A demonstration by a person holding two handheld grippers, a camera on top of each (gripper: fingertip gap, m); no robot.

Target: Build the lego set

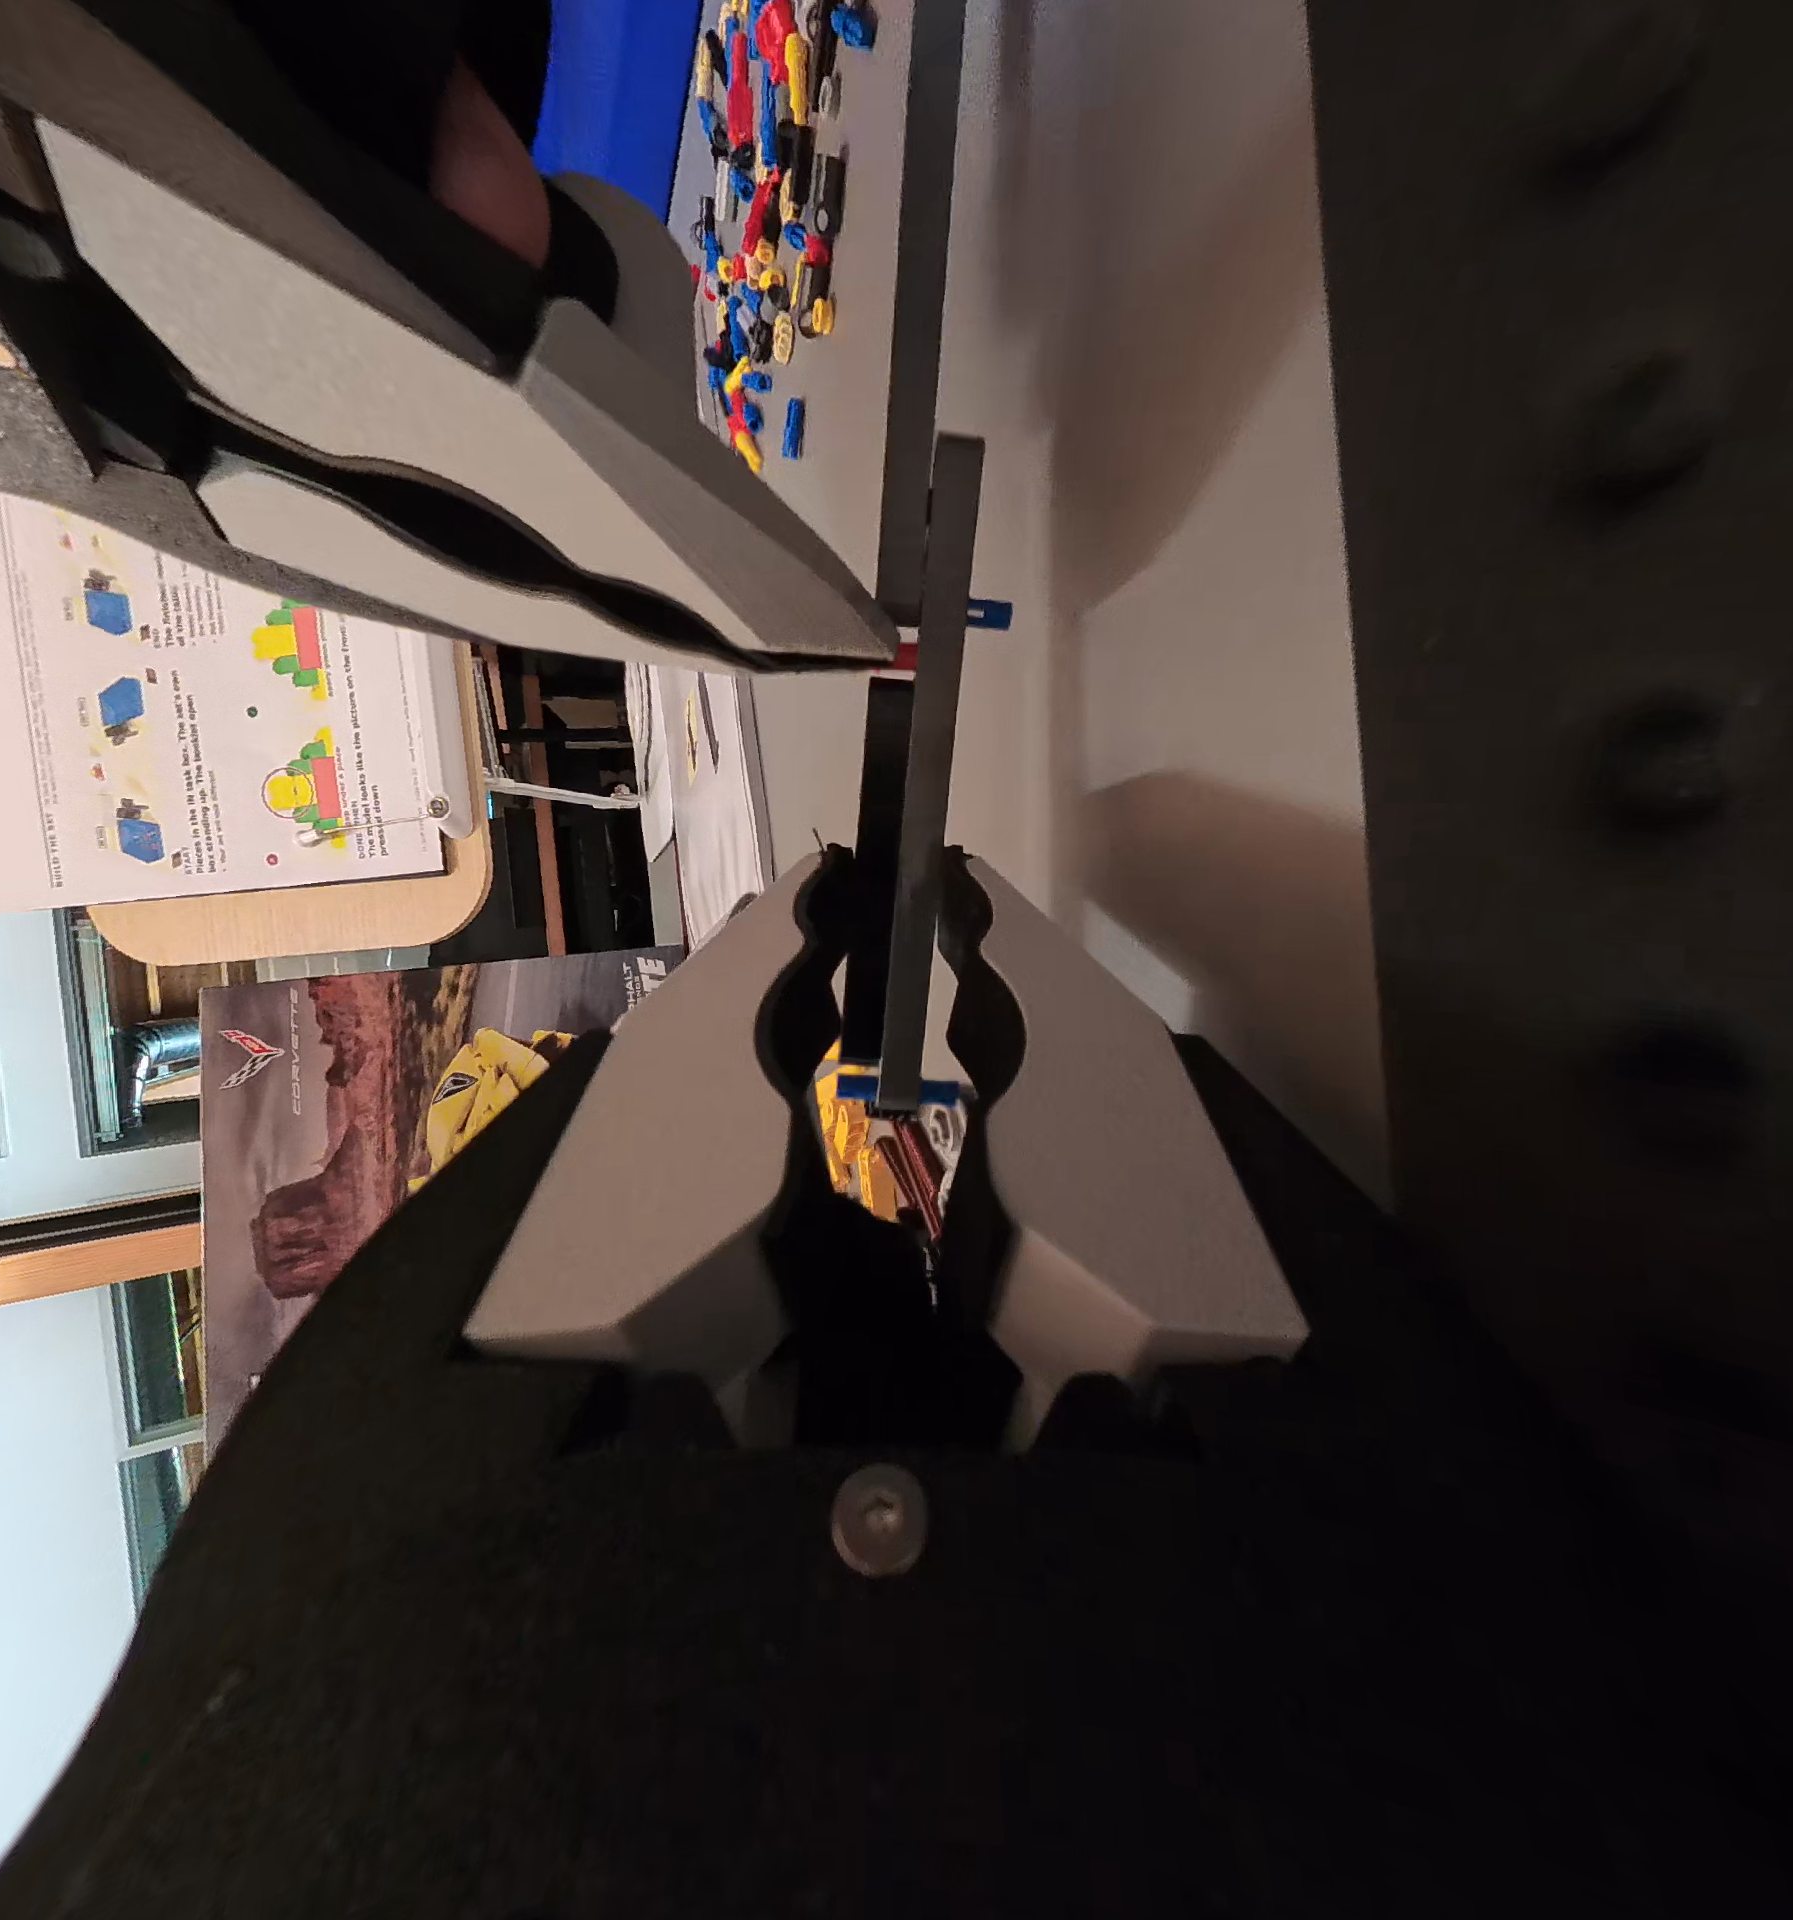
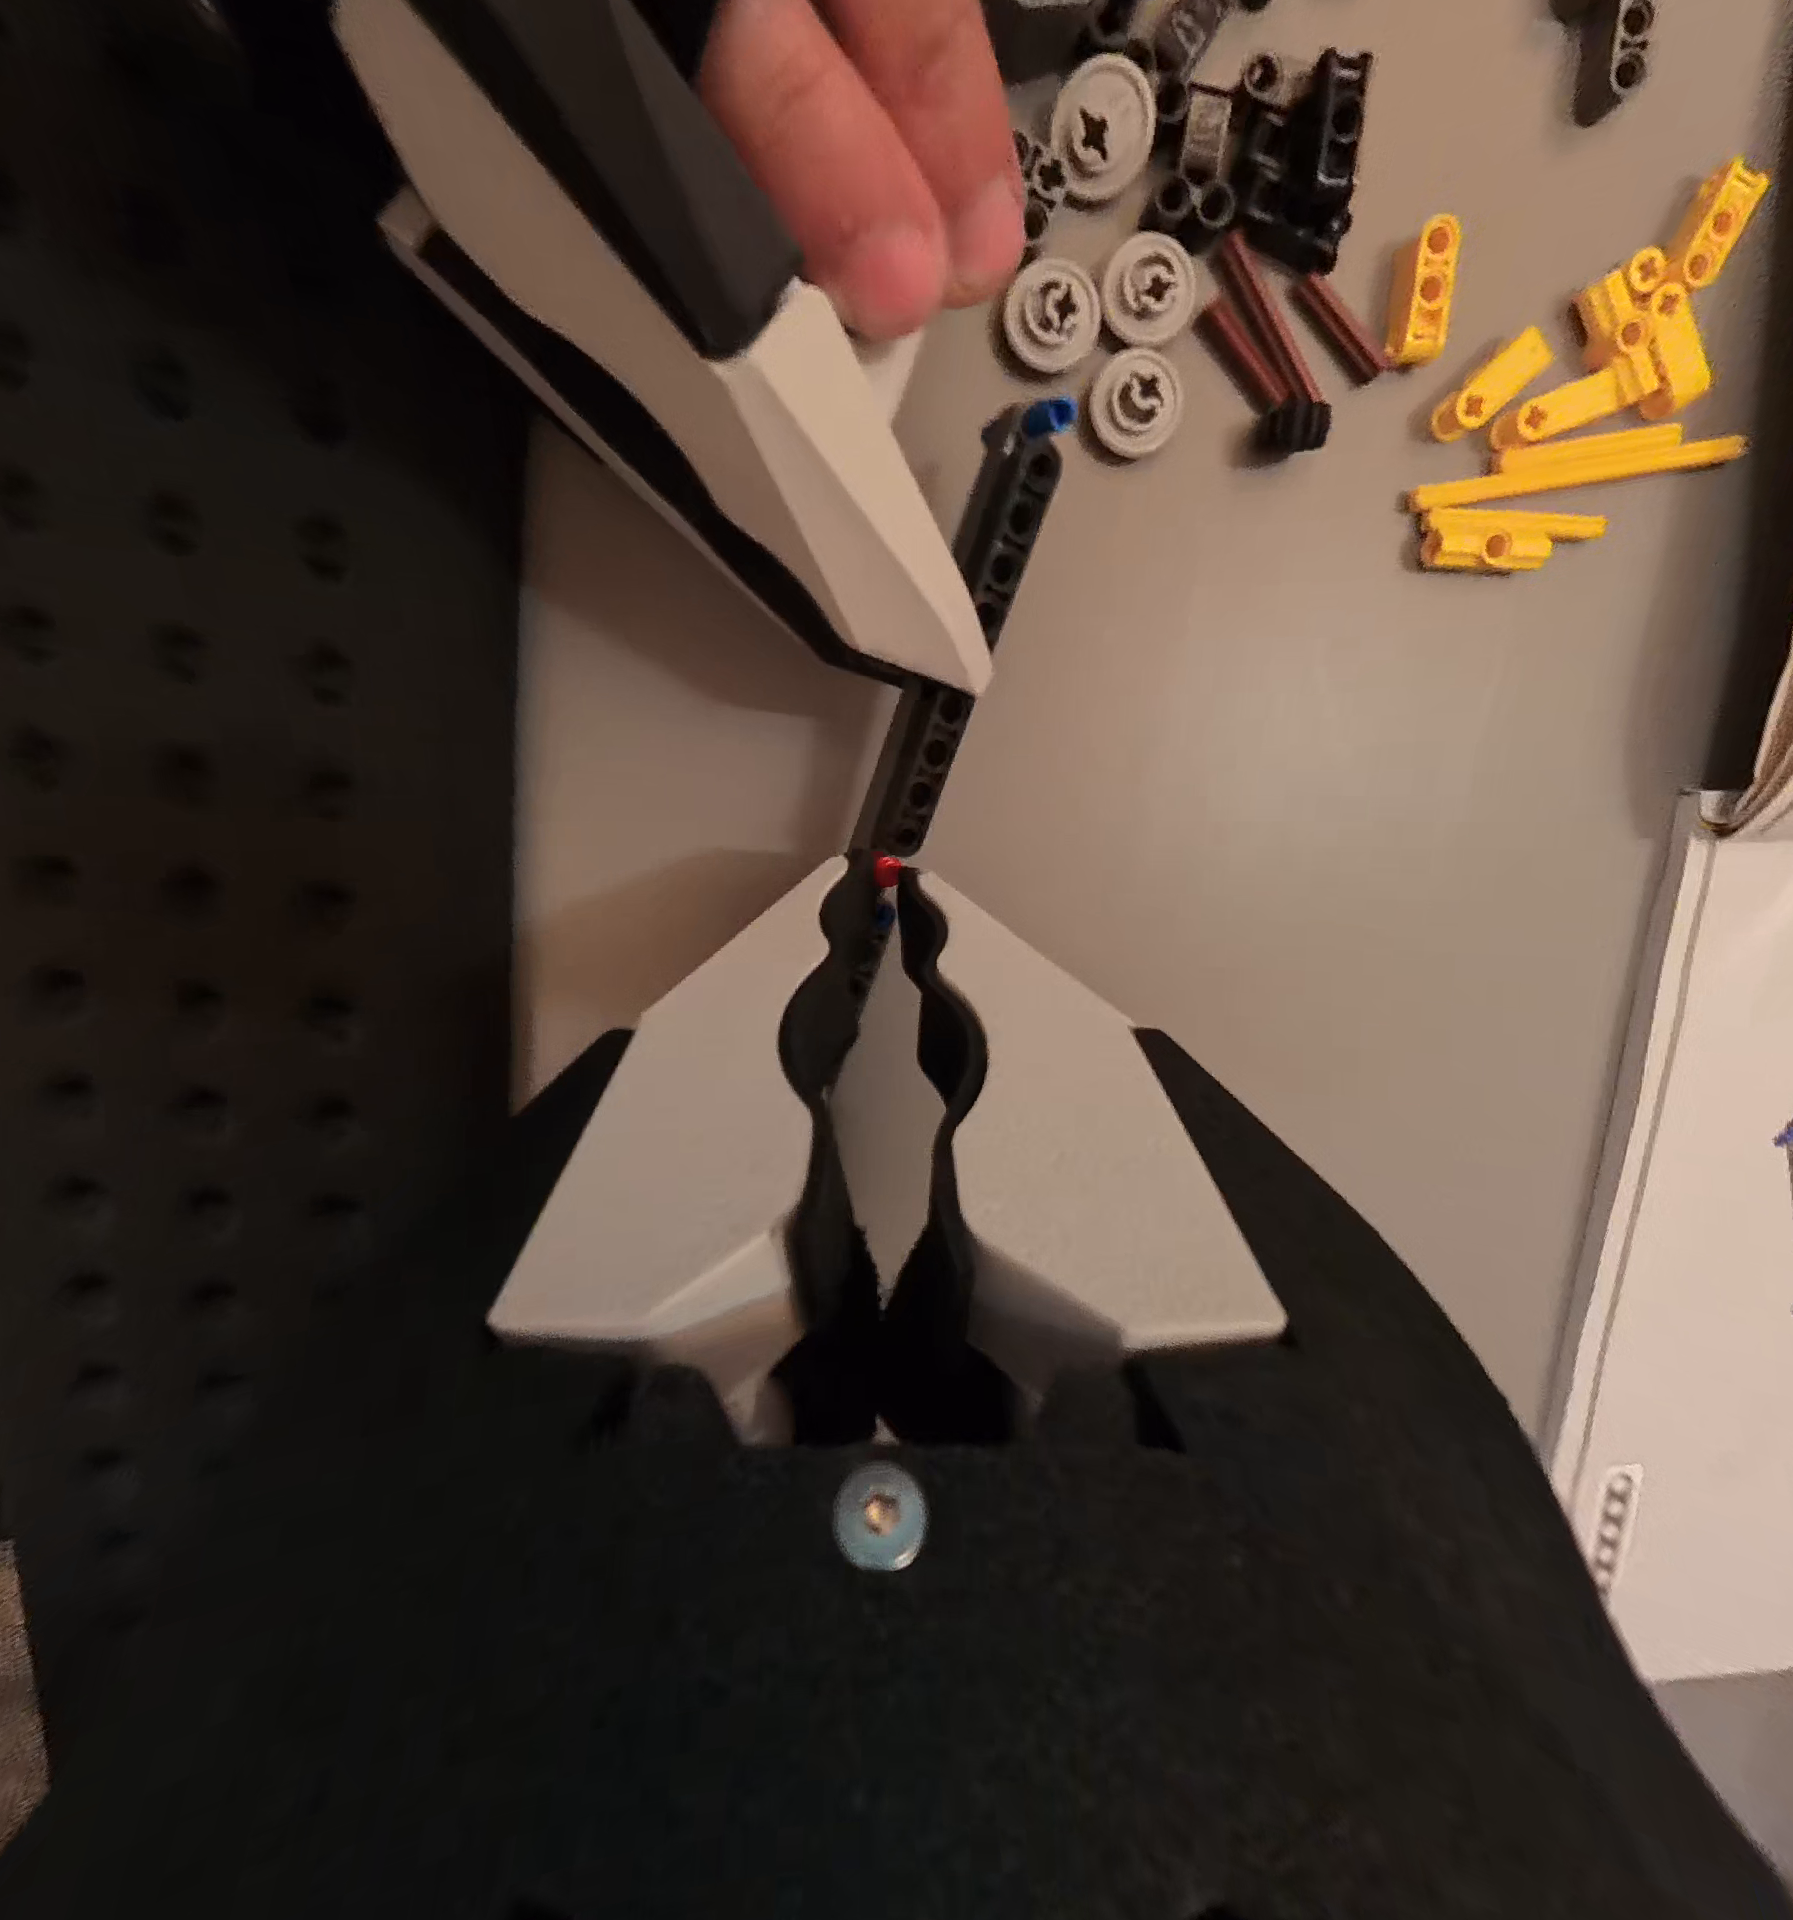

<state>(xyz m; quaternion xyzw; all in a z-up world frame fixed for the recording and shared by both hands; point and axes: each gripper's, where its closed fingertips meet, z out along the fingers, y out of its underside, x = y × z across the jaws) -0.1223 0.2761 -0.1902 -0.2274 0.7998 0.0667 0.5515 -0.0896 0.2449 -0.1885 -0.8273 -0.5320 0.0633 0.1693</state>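
Two long black beams (image 1: 936,727) lie side by side and are held in the air. A blue pin (image 1: 991,613) sticks out near the far end and another blue pin (image 1: 897,1088) near my fingers. My left gripper (image 1: 892,862) is shut on the beams. My right gripper (image 1: 887,655) comes in from the upper left, shut on a red pin (image 1: 907,657) at the beams' side. In the right wrist view my right gripper (image 2: 887,875) pinches the red pin (image 2: 884,865) at the end of the black beam (image 2: 923,769). The left gripper (image 2: 959,675) grips the beam higher up.
Loose red, blue, yellow and black pieces (image 1: 778,208) lie on the grey table (image 2: 1287,779). Grey wheel hubs (image 2: 1110,312), brown axles (image 2: 1276,332) and yellow pieces (image 2: 1578,416) lie beyond the beam. A printed sheet (image 1: 196,707), a booklet (image 2: 1754,1247) and a black perforated panel (image 2: 196,727) are nearby.
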